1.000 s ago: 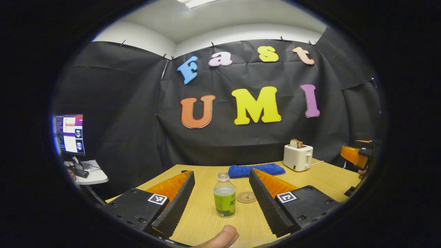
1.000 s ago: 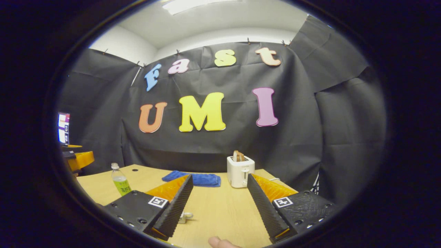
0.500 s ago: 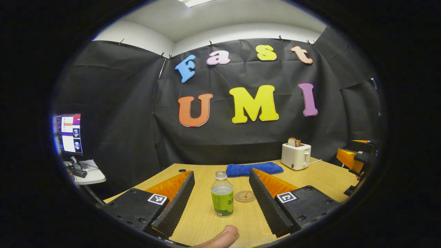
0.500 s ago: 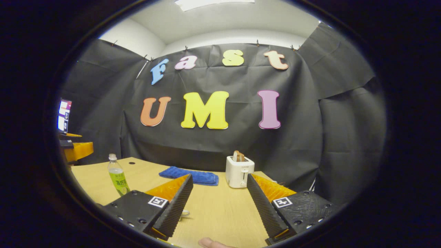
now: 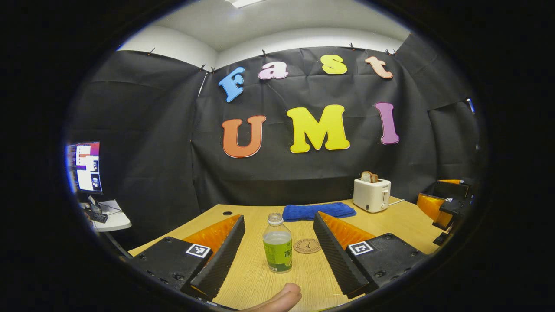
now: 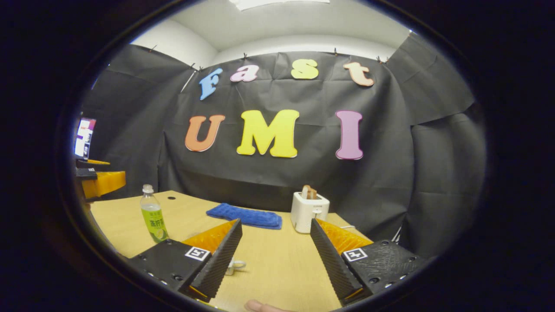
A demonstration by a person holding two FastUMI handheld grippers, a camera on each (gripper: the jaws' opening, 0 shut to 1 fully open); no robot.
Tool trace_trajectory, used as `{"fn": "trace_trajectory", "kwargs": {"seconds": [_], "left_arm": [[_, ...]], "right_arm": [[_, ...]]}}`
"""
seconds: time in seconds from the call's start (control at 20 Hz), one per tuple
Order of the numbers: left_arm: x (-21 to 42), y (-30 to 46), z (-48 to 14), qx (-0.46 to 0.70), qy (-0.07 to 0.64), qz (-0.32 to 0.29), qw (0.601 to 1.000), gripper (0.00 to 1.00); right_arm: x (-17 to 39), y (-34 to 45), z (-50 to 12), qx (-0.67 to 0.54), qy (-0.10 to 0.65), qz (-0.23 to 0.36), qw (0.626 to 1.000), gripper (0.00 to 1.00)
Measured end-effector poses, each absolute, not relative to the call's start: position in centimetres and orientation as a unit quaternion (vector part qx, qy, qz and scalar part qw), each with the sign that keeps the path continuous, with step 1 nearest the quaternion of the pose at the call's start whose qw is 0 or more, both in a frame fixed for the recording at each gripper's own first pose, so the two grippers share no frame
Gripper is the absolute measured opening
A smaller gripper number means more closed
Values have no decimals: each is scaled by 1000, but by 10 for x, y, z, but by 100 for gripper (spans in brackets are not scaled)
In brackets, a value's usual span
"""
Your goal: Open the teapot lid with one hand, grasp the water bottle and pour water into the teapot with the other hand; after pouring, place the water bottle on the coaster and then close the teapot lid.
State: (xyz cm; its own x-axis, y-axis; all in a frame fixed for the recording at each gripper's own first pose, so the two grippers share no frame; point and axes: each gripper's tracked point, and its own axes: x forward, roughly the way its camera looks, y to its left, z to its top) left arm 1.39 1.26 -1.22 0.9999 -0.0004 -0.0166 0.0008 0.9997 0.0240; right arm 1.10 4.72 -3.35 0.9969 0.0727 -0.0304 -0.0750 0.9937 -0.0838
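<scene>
Black cloth backs a wooden table (image 5: 390, 221) in the left gripper view. At the bottom of the frame, the left gripper (image 5: 277, 255) stands wide open and grips nothing; the water bottle (image 5: 277, 249) stands upright on the table between its fingers, touching neither. Just right of the bottle lies a round coaster (image 5: 307, 245). Farther back sit a blue cloth (image 5: 318, 211) and a white toaster (image 5: 371, 194) with bread in it. At the right edge the right gripper (image 5: 442, 208) shows partly. A monitor (image 5: 84, 167) glows at the left edge.

Right gripper view: its gripper (image 6: 277, 255) is likewise spread wide and empty, low in the frame over bare table. A small clear piece peeks out beside its left finger; I cannot tell what it is. The bottle stands at lower left, the cloth and toaster behind centre.
</scene>
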Motion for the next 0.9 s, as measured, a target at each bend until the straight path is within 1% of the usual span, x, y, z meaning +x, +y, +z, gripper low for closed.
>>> {"fn": "trace_trajectory", "kwargs": {"seconds": [0.2,0.45,0.5,0.55,0.6,0.75,0.8,0.85,0.9], "left_arm": [[17,14,-19,9,17,-4,1000,99],[19,22,-18,4,16,-1,1000,99],[19,25,-18,3,16,0,1000,99],[19,28,-19,1,18,3,1000,99],[21,31,-19,-4,19,5,1000,99],[24,35,-26,-17,28,6,999,99],[25,37,-27,-18,31,7,999,99],[27,37,-29,-18,33,6,999,99],[27,38,-30,-18,34,5,999,99]], "right_arm": [[28,78,-58,-13,25,65,997,95],[54,121,-94,-25,19,100,995,96],[59,127,-99,-22,11,105,994,98],[66,129,-105,-22,10,100,995,97],[73,129,-116,-26,18,96,995,91],[87,146,-146,-24,63,116,991,83],[91,152,-156,-24,81,128,988,75],[92,157,-163,-24,94,138,986,70],[92,161,-169,-24,103,147,983,57]]}}
